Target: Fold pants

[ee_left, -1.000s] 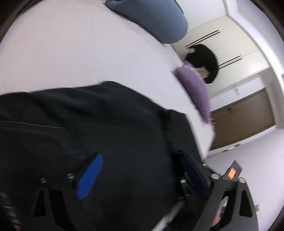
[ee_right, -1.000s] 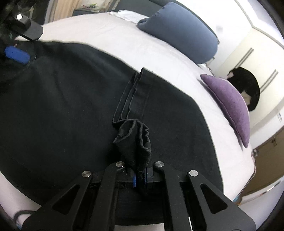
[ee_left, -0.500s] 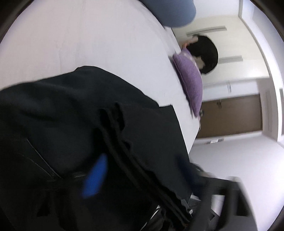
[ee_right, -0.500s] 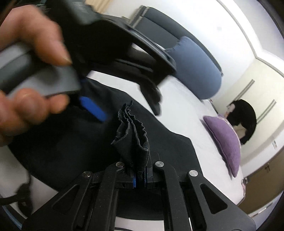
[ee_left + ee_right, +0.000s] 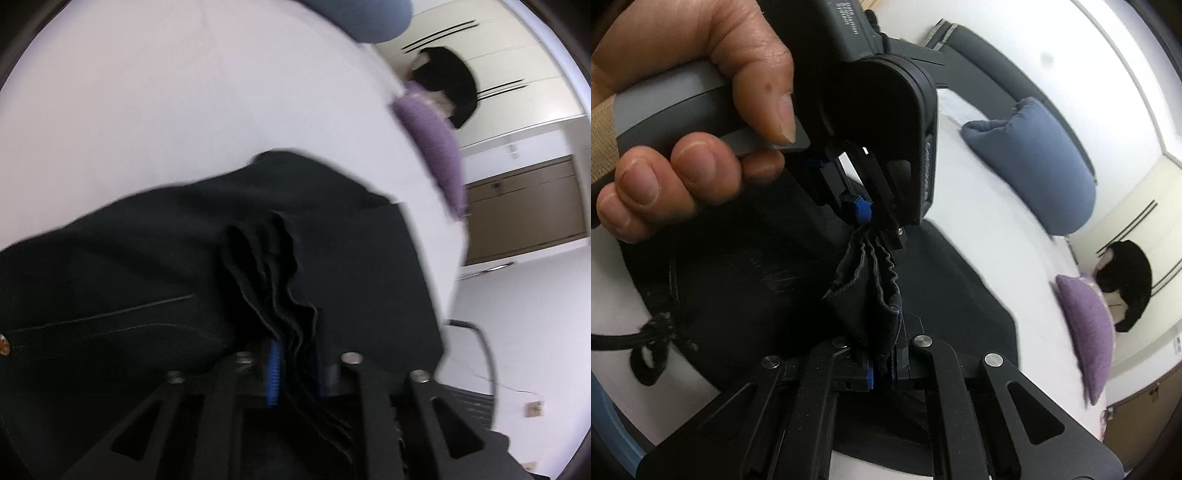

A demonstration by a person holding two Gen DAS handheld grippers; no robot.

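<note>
Dark pants (image 5: 147, 258) lie spread over a white bed (image 5: 147, 92). In the right wrist view my right gripper (image 5: 882, 371) is shut on a bunched, pleated edge of the pants (image 5: 868, 291) and holds it above the flat part (image 5: 960, 295). A person's hand (image 5: 683, 110) brings my left gripper (image 5: 877, 225) down onto the upper end of the same bunch. In the left wrist view the left gripper (image 5: 295, 369) has its jaws closing on the layered edge (image 5: 266, 280), which fills the gap between the blue pads.
A blue pillow (image 5: 1034, 166) lies at the head of the bed and a purple cushion (image 5: 1086, 325) near its far side. A black object (image 5: 1126, 280) hangs on the cream wardrobe behind. A black cord (image 5: 650, 343) trails at the bed's near edge.
My right gripper carried the bunched edge across towards the left gripper. The left gripper's jaws went from wide apart to closing around that bunch, and the hand holding it now fills the right wrist view.
</note>
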